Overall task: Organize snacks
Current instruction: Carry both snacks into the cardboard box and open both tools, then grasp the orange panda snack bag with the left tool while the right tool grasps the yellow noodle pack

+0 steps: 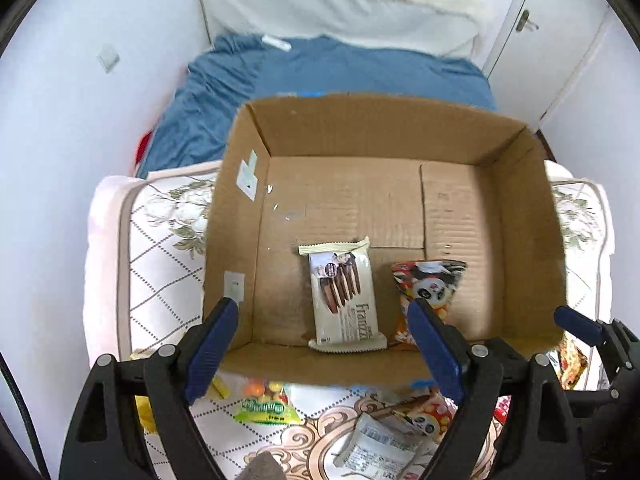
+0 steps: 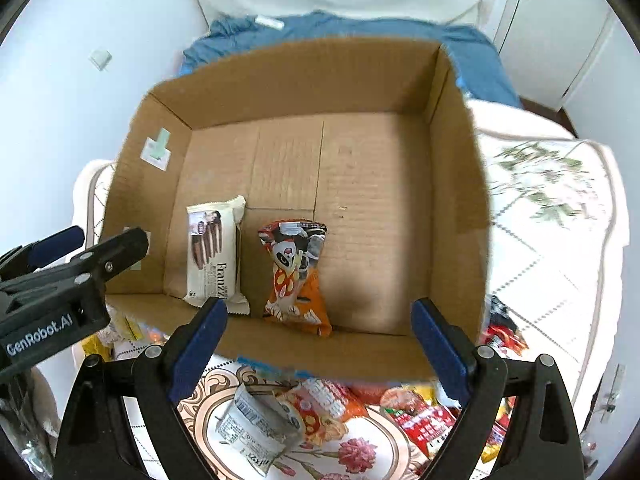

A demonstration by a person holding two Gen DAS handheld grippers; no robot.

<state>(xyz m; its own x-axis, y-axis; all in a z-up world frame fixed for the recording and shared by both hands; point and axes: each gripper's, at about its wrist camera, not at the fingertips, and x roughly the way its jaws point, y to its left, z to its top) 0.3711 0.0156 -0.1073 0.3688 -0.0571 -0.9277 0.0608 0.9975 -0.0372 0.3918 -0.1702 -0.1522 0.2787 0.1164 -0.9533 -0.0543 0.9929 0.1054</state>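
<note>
Left wrist view: the left gripper (image 1: 324, 320) hangs spread and empty above the cardboard box (image 1: 524, 208), as does the right gripper (image 2: 320, 320). 2 snacks lie side by side near 6 o'clock, the wafer pack (image 1: 344, 296) and panda bag (image 1: 428, 280), likely grouped to leave floor space; loose packets (image 2: 360, 412) wait outside.

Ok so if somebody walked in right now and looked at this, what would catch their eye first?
The big open cardboard box on the quilted bed cover fills the middle of both views. Only two snacks lie inside it, side by side near the front wall: a white biscuit pack and an orange panda bag. Next, the colourful heap of loose snack packets on the cover just in front of the box, beneath the two open, empty grippers.
</note>
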